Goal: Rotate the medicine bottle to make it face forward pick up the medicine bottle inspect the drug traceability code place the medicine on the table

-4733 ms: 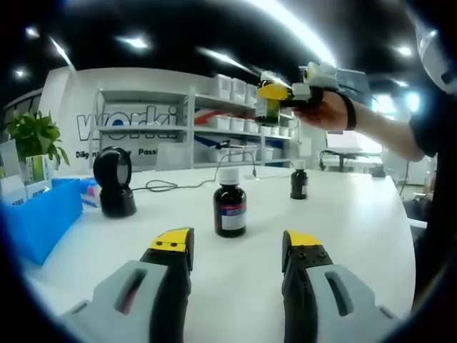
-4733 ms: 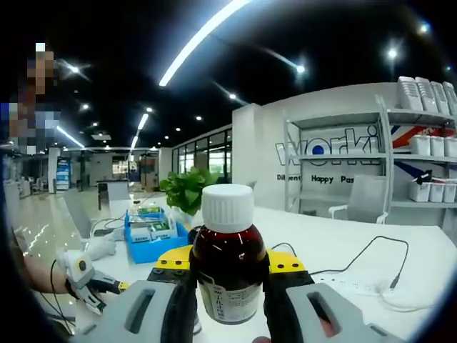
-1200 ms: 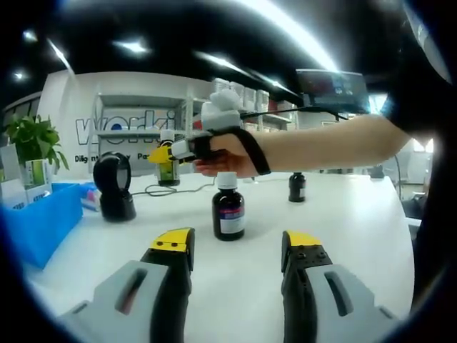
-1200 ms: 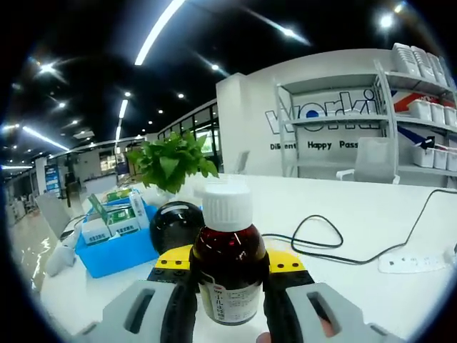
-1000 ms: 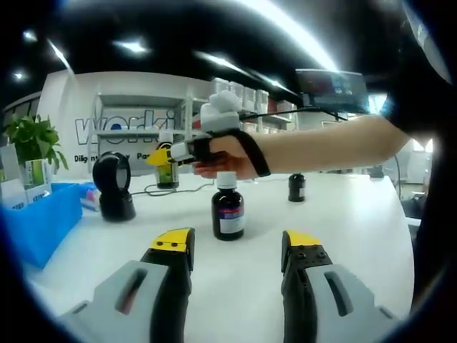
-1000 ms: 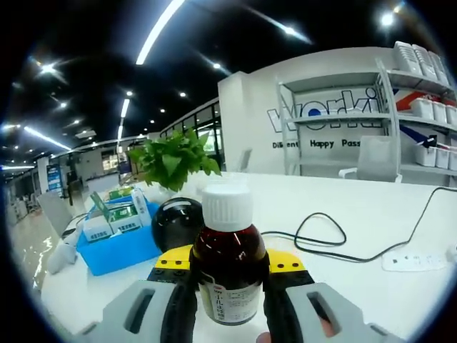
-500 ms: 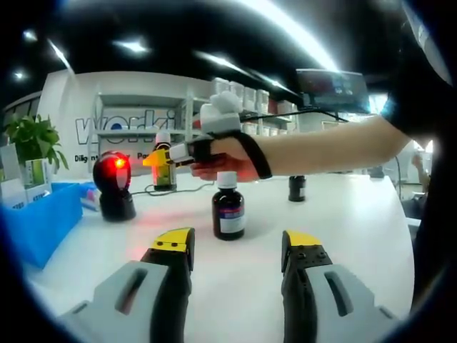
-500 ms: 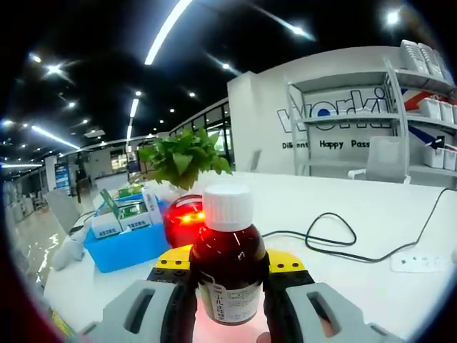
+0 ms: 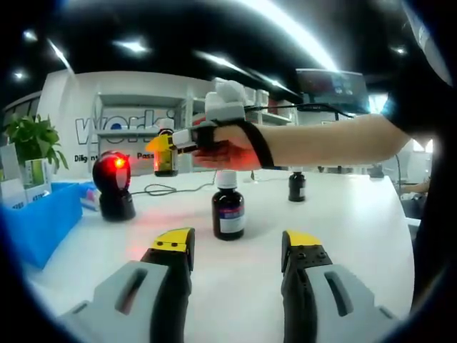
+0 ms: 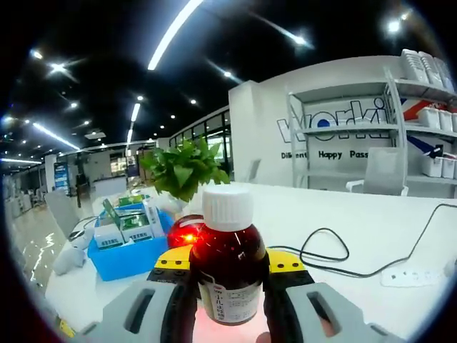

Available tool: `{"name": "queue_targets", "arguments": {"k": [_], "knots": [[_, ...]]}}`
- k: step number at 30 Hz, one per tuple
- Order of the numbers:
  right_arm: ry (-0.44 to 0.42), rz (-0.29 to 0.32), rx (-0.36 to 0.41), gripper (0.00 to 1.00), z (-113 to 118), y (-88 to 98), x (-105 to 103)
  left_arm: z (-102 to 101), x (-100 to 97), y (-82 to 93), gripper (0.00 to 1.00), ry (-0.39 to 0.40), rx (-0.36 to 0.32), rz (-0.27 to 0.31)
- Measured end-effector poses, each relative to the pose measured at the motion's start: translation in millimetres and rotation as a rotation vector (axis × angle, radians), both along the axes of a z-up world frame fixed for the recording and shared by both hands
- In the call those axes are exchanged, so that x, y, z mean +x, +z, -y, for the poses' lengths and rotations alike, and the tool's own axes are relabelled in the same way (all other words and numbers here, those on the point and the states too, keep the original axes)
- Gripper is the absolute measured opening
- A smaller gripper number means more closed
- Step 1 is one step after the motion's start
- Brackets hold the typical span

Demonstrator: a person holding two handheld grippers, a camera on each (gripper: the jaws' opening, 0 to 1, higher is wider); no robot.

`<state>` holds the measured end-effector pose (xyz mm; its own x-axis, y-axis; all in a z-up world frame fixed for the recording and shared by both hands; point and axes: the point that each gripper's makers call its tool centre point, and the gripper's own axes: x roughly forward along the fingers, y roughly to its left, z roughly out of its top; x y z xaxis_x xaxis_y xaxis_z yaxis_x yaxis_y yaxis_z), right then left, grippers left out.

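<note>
On a white surface (image 9: 343,214) in a bright showroom, a person works with two hand-held grippers. The right gripper (image 10: 228,275) has its fingers closed on the body of a medicine bottle (image 10: 228,268), an amber bottle with a white ribbed cap and a paper label, held upright and off the surface. In the left gripper view the same bottle (image 9: 165,151) sits at the tip of that gripper, held out by the person's hand (image 9: 228,148) just to the right of a round black scanner (image 9: 113,184) whose window glows red. The red light also shines on the bottle's shoulder in the right gripper view, so the code check appears to be under way. The left gripper (image 9: 235,246) rests low and near, its fingers spread wide and holding nothing. Beyond it stand a second dark bottle (image 9: 228,209) and, farther right, a smaller one (image 9: 297,185). A blue bin (image 9: 43,218) and a potted plant (image 9: 32,139) sit at far left. The bottle looks rigid, smooth and probably breakable, and moderately heavy if full; a grip across the labelled body, below the shoulder, seems safest.
</note>
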<state>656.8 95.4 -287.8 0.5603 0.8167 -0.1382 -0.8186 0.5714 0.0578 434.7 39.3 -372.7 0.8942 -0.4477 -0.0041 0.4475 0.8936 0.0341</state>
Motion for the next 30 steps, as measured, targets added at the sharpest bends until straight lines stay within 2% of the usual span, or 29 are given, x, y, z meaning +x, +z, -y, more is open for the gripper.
{"name": "queue_targets", "arguments": {"k": [10,16,25,30], "knots": [[-0.047,0.026,0.036,0.31,16,34.8,6,0,-0.1,1.1,0.40,-0.003,-0.007,0.003],[-0.063,0.059,0.035,0.31,36,55.8,-2,0,0.1,0.8,0.40,-0.005,-0.006,0.002],[-0.090,0.105,0.023,0.31,72,76.3,-9,0,0.4,0.2,0.40,-0.003,-0.003,0.000],[-0.113,0.130,0.009,0.31,98,78.9,-14,0,0.5,-0.6,0.40,-0.006,-0.002,-0.003]]}}
